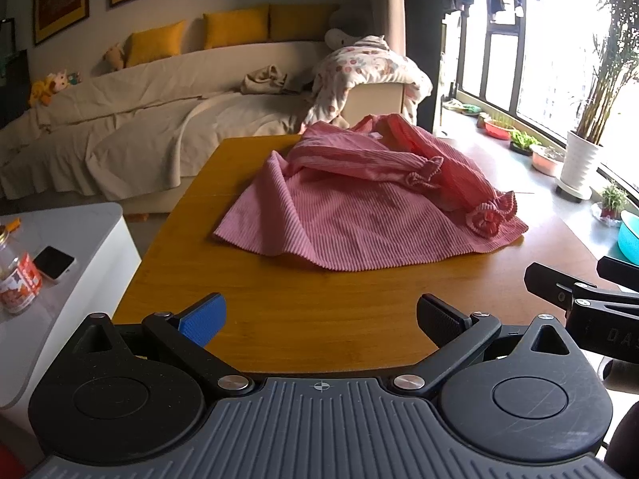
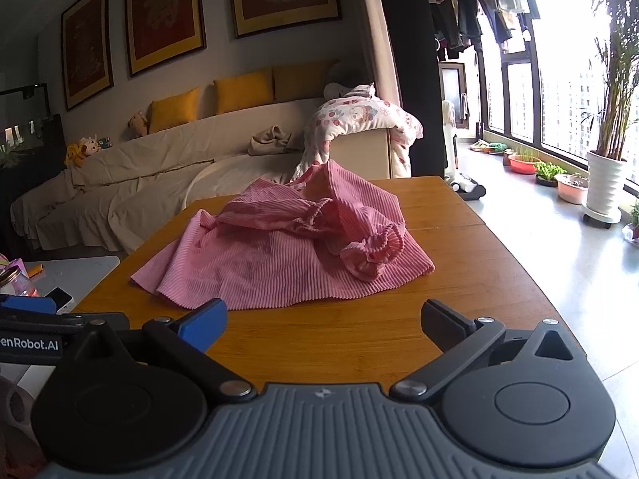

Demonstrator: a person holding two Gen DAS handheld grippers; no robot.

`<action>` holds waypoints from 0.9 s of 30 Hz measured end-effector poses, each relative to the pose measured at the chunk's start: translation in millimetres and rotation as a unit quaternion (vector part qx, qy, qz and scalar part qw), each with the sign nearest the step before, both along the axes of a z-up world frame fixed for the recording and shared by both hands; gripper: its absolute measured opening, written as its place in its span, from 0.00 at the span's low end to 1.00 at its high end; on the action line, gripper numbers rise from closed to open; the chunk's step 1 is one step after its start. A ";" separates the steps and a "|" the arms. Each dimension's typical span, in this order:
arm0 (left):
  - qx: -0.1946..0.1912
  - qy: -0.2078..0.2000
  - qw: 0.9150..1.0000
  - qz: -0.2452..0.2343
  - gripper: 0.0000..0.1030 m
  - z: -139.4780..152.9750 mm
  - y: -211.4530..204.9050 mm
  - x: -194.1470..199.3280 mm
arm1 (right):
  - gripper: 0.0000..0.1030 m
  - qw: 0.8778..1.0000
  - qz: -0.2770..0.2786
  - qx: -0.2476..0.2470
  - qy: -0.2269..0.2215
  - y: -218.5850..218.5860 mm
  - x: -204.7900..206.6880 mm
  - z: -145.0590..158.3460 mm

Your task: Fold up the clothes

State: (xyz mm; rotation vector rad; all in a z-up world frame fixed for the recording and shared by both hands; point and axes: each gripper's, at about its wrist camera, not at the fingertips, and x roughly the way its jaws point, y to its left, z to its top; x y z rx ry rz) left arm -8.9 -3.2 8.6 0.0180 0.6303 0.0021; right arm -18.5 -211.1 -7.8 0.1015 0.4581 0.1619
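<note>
At the bottom of the left wrist view, the left gripper (image 1: 321, 317) has its fingers spread wide, one pad ribbed blue, the other black and knurled, both over bare wood and gripping nothing. The right gripper (image 2: 323, 321) looks the same in its own view: fingers apart, empty, above the near edge of the table (image 2: 359, 339). The table is smooth, honey-coloured wood with fine grain and a rounded near edge. In mid-frame, the pink top (image 1: 359, 207) lies crumpled on it, well apart from both grippers. Its fabric is finely ribbed, the hem fanned out flat toward the camera, the sleeves thrown across the body and ending in ruffled cuffs (image 2: 371, 249). Behind, in the upper left, a sofa (image 1: 120, 119) draped in creased beige cloth carries mustard cushions (image 1: 235, 28).
</note>
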 end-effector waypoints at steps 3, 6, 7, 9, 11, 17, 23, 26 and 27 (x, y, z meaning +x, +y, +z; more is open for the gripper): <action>-0.001 0.000 1.000 0.000 1.00 0.2 0.4 0.4 | 1.00 1.000 0.001 -0.002 0.000 1.1 0.0 -0.1; 0.000 0.001 1.000 0.000 1.00 -0.1 0.6 1.0 | 1.00 1.000 0.002 -0.002 0.000 1.5 0.2 0.0; 0.000 0.001 1.000 0.000 1.00 -0.1 0.7 1.1 | 1.00 1.000 0.003 -0.002 0.000 1.5 0.0 -0.1; 0.000 0.000 1.000 0.000 1.00 0.2 -0.1 0.5 | 1.00 1.000 0.002 -0.004 0.001 1.8 0.1 -0.2; 0.000 -0.003 1.000 -0.003 1.00 1.1 -0.7 0.0 | 1.00 1.000 0.001 -0.005 0.000 2.0 -0.4 0.1; 0.016 -0.027 0.999 -0.018 1.00 7.3 -9.0 -6.2 | 1.00 1.000 0.001 -0.006 -0.005 2.7 -2.2 1.8; 0.019 -0.019 0.999 -0.021 1.00 6.0 -9.9 -2.6 | 1.00 1.000 0.000 -0.003 -0.003 0.8 -2.0 1.5; 0.013 -0.013 1.000 -0.019 1.00 4.6 -7.6 -0.6 | 1.00 1.000 0.000 -0.002 -0.003 0.4 -1.6 1.4; 0.008 -0.012 1.000 -0.019 1.00 3.9 -5.8 0.1 | 1.00 1.000 0.000 -0.001 -0.003 0.3 -1.5 1.3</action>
